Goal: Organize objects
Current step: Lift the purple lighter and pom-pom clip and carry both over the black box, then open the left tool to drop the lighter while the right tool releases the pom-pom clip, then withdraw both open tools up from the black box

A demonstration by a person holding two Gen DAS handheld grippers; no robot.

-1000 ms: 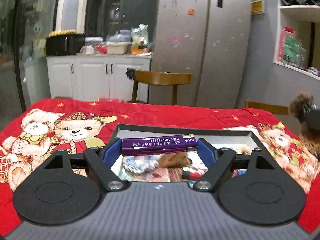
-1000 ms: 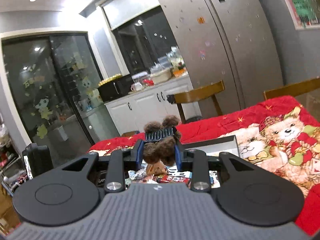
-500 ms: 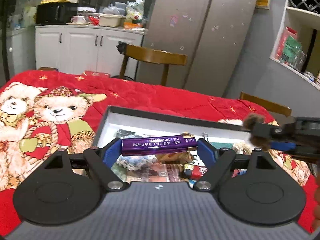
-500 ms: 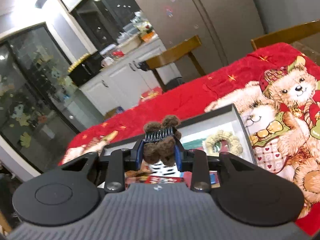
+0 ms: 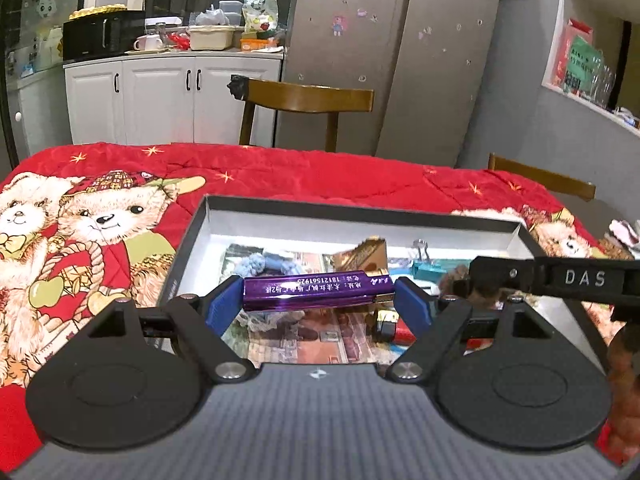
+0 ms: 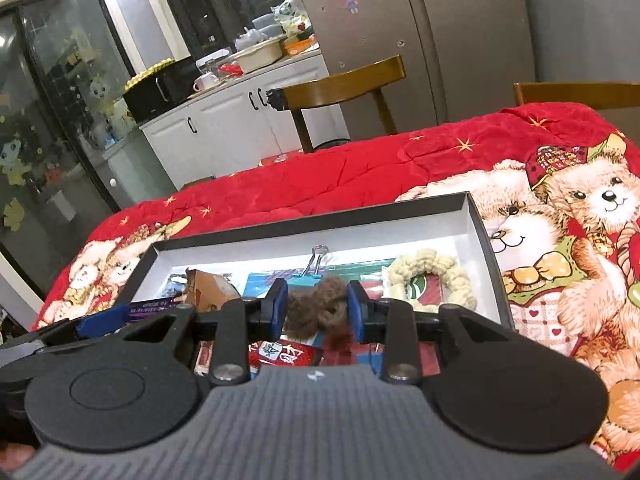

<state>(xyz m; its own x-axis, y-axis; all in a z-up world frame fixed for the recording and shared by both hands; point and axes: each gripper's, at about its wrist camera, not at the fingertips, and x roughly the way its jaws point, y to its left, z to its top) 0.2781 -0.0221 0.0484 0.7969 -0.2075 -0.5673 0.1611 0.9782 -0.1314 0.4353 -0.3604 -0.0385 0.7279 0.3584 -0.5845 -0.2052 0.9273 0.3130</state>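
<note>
Left wrist view: a purple lighter [image 5: 318, 291] is clamped lengthwise by the left claw [image 5: 319, 305] above the grey box [image 5: 360, 210]; a brown fuzzy hair clip [image 6: 318, 314] is clamped by the right claw [image 6: 317, 312].

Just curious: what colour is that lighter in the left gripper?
Shiny purple lighter, clearest in the left wrist view.

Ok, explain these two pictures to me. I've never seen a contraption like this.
No robot here: a person holds a two-finger gripper in each hand, each with a camera looking along its fingers. In the left camera's picture, the left gripper clamps a purple lighter end to end. In the right camera's picture, the right gripper squeezes a brown fuzzy hair clip. Both hover over an open grey box on a red teddy-bear quilt. The box holds a cream scrunchie, a binder clip and wrappers.
</note>
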